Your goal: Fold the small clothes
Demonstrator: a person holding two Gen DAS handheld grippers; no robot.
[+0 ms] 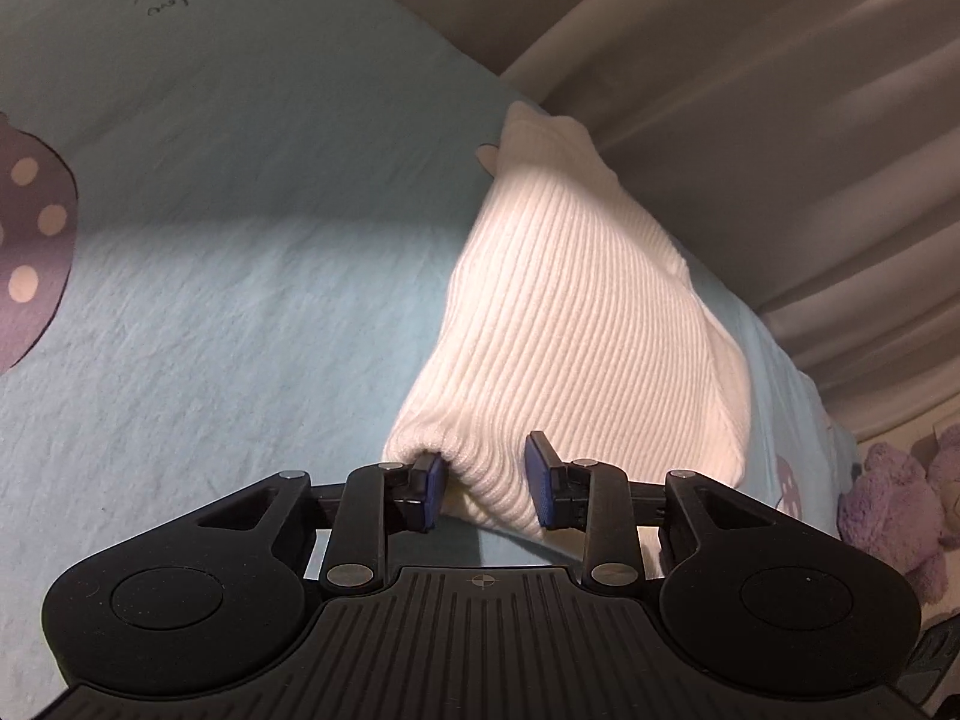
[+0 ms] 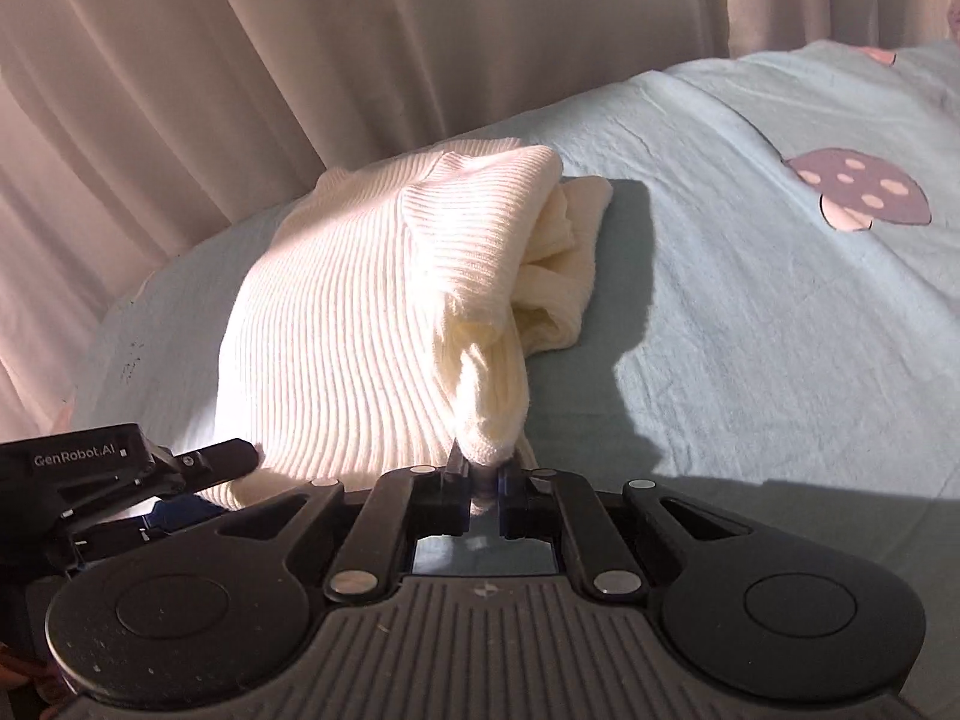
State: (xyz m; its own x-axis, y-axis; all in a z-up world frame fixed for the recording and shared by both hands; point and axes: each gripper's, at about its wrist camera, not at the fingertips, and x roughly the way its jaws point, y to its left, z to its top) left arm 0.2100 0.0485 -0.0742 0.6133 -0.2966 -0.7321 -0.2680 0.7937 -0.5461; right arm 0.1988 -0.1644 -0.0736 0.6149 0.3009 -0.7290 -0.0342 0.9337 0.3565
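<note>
Your right tongs (image 2: 483, 483) are clamped on a bunched corner of the white ribbed sweater (image 2: 372, 300), lifting that edge off the bed (image 2: 750, 330). Your left tongs (image 1: 489, 480) stand apart: the sweater's edge drapes between the pads, one pad tucked under the knit, the other clear of it, so that side is not gripped. The sweater (image 1: 570, 312) lies near the bed's edge by the curtain (image 1: 750, 90), partly folded, with a loose bundle of cloth spilling out on its far side.

The risks as I judge them:
- Lift with only the right corner held and the knit will sag and twist, undoing the fold.
- The right grip takes a thick wad; a sharp pull may slip it free.
- Close the left tongs where they stand and you may catch only one layer, dragging it askew.
- Carry the fold toward the curtain and the sweater could slide off the bed.
</note>
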